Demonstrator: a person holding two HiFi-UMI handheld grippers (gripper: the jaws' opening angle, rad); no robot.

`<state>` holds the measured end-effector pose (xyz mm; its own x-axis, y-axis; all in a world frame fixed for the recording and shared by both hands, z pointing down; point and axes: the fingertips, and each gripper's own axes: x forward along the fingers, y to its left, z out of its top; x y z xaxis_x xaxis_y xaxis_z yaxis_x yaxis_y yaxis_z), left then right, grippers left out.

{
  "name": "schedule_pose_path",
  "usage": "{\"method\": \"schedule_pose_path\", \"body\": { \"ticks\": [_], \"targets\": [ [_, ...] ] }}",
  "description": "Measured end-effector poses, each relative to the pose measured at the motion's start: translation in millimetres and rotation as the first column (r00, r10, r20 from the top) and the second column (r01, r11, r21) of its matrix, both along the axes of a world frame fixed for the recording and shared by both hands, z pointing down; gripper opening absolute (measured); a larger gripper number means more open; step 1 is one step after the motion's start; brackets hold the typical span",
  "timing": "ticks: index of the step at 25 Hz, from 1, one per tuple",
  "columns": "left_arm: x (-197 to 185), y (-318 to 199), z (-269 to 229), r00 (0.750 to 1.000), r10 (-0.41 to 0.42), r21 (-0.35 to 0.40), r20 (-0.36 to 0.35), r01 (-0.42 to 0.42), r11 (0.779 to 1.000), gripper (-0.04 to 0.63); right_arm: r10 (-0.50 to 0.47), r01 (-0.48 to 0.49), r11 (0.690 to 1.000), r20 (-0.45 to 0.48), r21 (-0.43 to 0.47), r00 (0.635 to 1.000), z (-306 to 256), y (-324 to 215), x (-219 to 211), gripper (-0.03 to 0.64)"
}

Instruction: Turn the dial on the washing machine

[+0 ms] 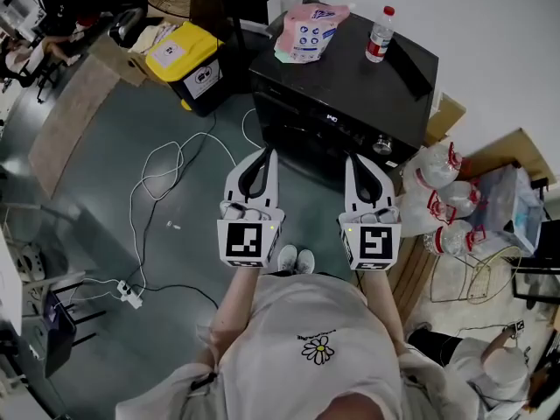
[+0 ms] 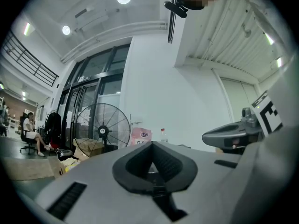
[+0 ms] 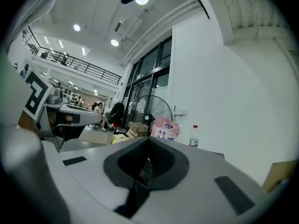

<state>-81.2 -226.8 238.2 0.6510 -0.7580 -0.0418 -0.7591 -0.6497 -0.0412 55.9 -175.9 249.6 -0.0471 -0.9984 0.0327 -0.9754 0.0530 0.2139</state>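
Observation:
The black washing machine [image 1: 350,81] stands against the wall ahead of me. Its small silver dial [image 1: 382,144] sits at the right end of the front control strip. My left gripper [image 1: 266,152] and right gripper [image 1: 352,158] are held side by side just short of the machine's front, both shut with nothing between the jaws. The right gripper's tip is a little to the left of the dial and not touching it. In the left gripper view the shut jaws [image 2: 152,144] point over the machine's top; in the right gripper view the jaws [image 3: 149,140] do the same.
A pink bag [image 1: 308,31] and a water bottle [image 1: 380,35] rest on the machine's top. Large water jugs [image 1: 437,191] crowd the floor at its right. A yellow-lidded bin [image 1: 188,59] stands at its left, with cables [image 1: 166,173] trailing over the floor. A fan [image 2: 103,129] stands behind.

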Motion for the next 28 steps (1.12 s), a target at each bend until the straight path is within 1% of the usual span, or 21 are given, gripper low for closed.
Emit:
{"method": "schedule_pose_path", "body": {
  "ticks": [5, 9, 14, 16, 18, 22, 25, 28],
  "targets": [
    [5, -5, 0, 1.0, -0.005, 0.006, 0.005, 0.005, 1.0, -0.002, -0.004, 0.004, 1.0, 0.009, 0.012, 1.0, -1, -7, 7, 0.003],
    [11, -9, 8, 0.999, 0.013, -0.005, 0.029, -0.013, 1.0, -0.002, -0.005, 0.004, 1.0, 0.054, 0.014, 0.999, 5, -17, 12, 0.003],
    [31, -33, 30, 0.999, 0.027, -0.032, 0.038, -0.026, 0.999, -0.002, -0.003, 0.002, 1.0, 0.036, 0.025, 0.999, 20, -40, 25, 0.003],
    [39, -46, 48, 0.999, 0.024, -0.039, 0.033, -0.022, 0.999, -0.002, 0.006, -0.007, 1.0, 0.051, 0.029, 0.999, 36, -52, 31, 0.003],
    [49, -59, 70, 0.999, 0.023, -0.029, 0.028, -0.022, 0.999, -0.002, 0.017, -0.018, 1.0, 0.071, 0.022, 0.997, 60, -65, 37, 0.003],
    [71, -76, 131, 0.999, 0.042, -0.04, 0.034, -0.041, 0.998, -0.002, 0.037, -0.04, 0.999, 0.06, 0.033, 0.998, 117, -83, 54, 0.003],
    [85, -82, 172, 0.998, 0.054, -0.05, 0.016, -0.053, 0.997, -0.002, 0.068, -0.071, 0.997, 0.077, 0.037, 0.995, 157, -87, 63, 0.003],
    [97, -87, 201, 0.998, 0.06, -0.027, 0.007, -0.06, 0.998, -0.002, 0.088, -0.091, 0.995, 0.088, 0.03, 0.992, 191, -87, 71, 0.003]
  ]
}}
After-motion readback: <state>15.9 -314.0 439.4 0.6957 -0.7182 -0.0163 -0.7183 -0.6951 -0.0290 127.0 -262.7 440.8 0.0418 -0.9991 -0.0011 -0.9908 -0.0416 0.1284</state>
